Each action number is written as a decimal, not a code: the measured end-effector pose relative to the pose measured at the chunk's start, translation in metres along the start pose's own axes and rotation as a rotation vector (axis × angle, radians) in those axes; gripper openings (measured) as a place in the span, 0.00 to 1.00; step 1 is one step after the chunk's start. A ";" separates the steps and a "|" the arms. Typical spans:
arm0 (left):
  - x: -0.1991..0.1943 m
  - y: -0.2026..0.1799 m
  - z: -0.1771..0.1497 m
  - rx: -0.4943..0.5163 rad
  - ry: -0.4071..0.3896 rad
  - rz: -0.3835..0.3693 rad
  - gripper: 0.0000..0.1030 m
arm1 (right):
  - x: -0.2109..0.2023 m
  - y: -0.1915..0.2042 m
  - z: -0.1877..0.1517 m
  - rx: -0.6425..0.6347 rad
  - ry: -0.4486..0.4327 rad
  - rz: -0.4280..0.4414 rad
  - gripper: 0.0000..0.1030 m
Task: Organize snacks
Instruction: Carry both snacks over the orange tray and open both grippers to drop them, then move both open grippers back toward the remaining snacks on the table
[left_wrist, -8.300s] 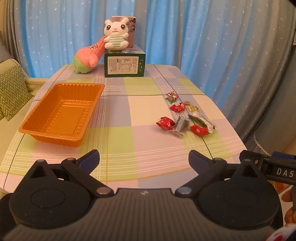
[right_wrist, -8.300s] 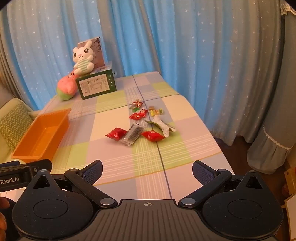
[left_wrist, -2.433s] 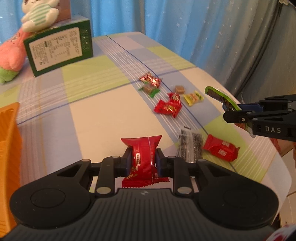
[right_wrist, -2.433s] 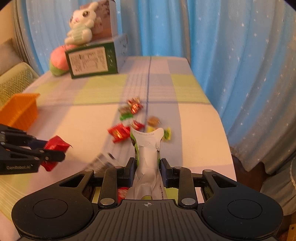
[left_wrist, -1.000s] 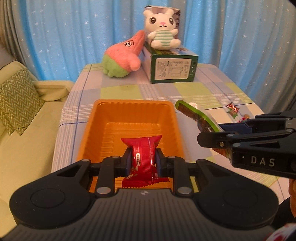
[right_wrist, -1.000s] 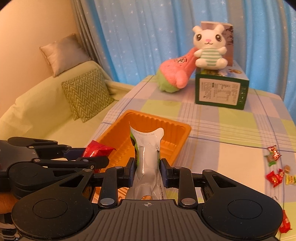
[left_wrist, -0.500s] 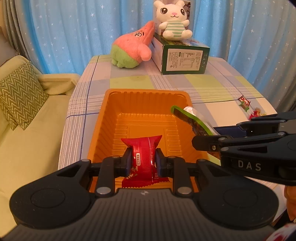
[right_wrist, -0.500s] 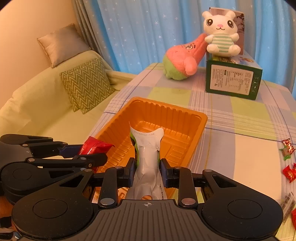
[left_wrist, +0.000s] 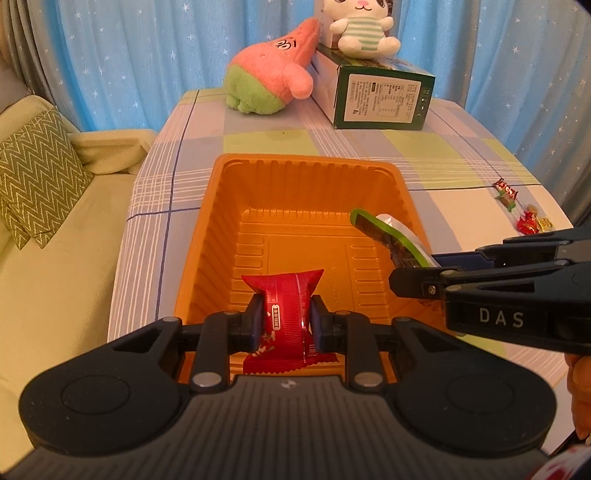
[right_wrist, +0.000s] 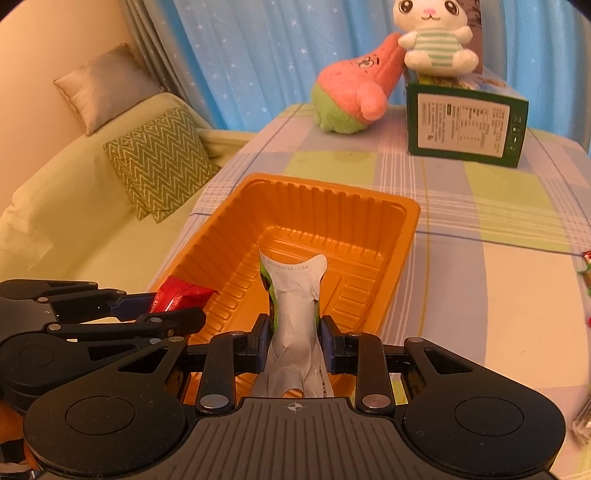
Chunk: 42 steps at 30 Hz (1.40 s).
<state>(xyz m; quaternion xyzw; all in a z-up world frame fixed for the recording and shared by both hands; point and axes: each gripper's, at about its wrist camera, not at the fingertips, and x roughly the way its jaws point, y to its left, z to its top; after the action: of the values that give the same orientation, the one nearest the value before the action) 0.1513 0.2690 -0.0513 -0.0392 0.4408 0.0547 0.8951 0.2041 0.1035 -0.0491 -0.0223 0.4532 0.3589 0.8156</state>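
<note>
An orange plastic tray (left_wrist: 303, 162) (right_wrist: 402, 206) sits on the checked tablecloth. My left gripper (left_wrist: 284, 319) is shut on a red snack packet (left_wrist: 288, 295), held over the tray's near end; the right wrist view shows that packet (right_wrist: 177, 295) at the tray's left rim. My right gripper (right_wrist: 293, 341) is shut on a green and silver pouch (right_wrist: 295, 291), which hangs above the tray's floor. In the left wrist view the pouch (left_wrist: 388, 236) juts over the tray's right side. Several small wrapped snacks (left_wrist: 521, 206) lie far right on the table.
A green carton (left_wrist: 376, 92) with a white plush rabbit (left_wrist: 362, 29) on top and a pink plush (left_wrist: 273, 77) stand at the table's far end. A sofa with a zigzag cushion (left_wrist: 33, 173) runs along the left. Blue curtains hang behind.
Both grippers have sunk and moved forward over the tray, each keeping its grip. The tray now looms larger and the pouch has come inside its right rim.
</note>
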 end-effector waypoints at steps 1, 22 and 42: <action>0.002 0.001 0.000 -0.003 0.001 -0.003 0.22 | 0.002 0.000 0.000 0.004 0.002 0.000 0.28; 0.017 0.010 -0.005 0.009 0.005 0.010 0.30 | 0.027 -0.008 -0.001 0.050 0.024 0.005 0.28; -0.011 0.012 -0.014 -0.026 -0.025 0.021 0.36 | -0.004 -0.018 0.004 0.120 -0.052 0.050 0.31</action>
<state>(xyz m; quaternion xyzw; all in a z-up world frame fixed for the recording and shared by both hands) 0.1322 0.2784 -0.0515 -0.0455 0.4293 0.0703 0.8993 0.2163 0.0896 -0.0492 0.0472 0.4528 0.3516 0.8180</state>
